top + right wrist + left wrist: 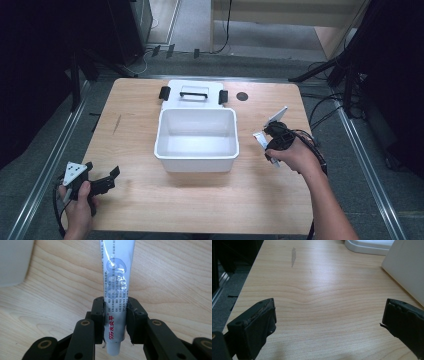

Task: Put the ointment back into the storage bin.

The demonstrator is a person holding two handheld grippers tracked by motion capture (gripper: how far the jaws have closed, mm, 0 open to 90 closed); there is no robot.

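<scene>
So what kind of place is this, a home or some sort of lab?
Probably a lab or recording room, not a home: a bare wooden table on grey carpet, dark stands and loose cables around it, and a white bin set out for handling practice.

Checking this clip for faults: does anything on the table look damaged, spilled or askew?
Nothing spilled. One grey scuff marks the table left of the bin. The lid lies flat behind the bin, and the tube sits straight in the right gripper.

Tube's [116, 285] far end cropped
</scene>
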